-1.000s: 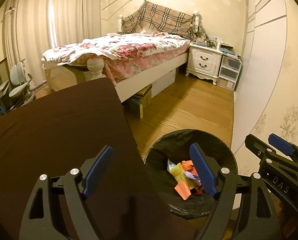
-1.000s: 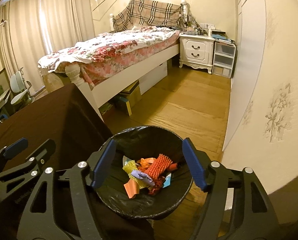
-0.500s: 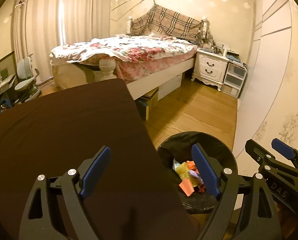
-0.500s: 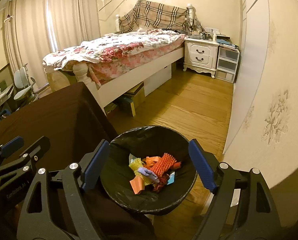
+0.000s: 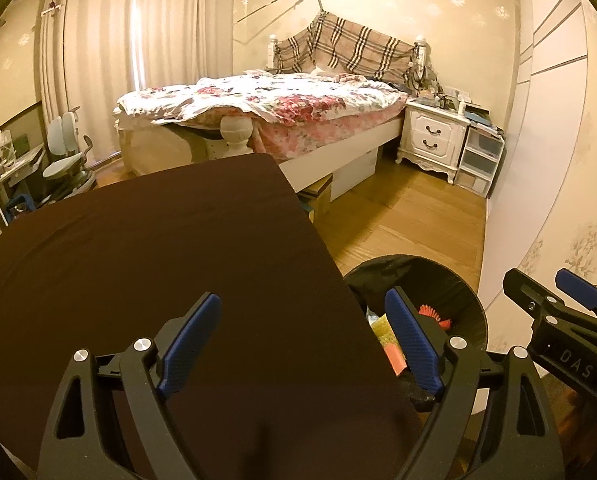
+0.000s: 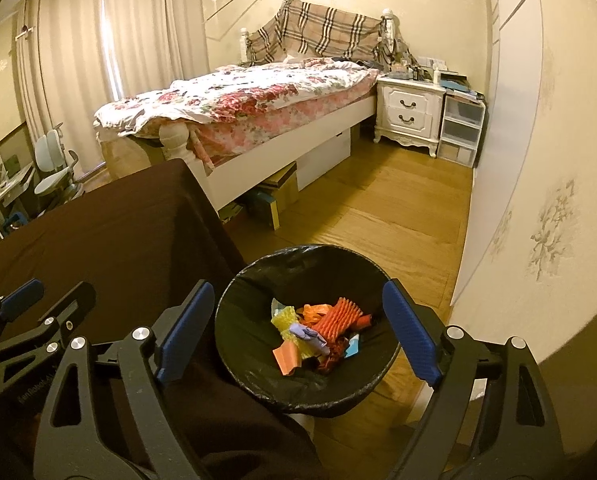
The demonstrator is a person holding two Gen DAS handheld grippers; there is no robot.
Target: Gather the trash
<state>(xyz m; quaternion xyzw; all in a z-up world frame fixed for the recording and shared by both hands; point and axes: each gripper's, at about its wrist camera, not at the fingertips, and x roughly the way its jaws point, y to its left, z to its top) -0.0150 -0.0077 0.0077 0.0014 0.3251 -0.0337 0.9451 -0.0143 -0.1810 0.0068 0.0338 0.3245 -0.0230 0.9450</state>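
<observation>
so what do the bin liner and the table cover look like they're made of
The black bin liner looks like thin glossy plastic film: it wrinkles, catches highlights and folds over the rim. The dark brown table cover looks like matte woven cloth: no shine, soft creases, and it drapes over the edge, though the weave is too fine to confirm.

A matt dark-brown cloth covers the counter (image 5: 146, 248), smooth with faint creases. The bin (image 6: 258, 364) at its four o'clock corner is lined with a glossy, crinkled black plastic bag holding crumpled and pleated coloured paper scraps (image 6: 318, 332). The floor (image 6: 398, 216) is satin-finished wood planks, and the bed (image 6: 234, 100) wears a soft floral cloth quilt.
</observation>
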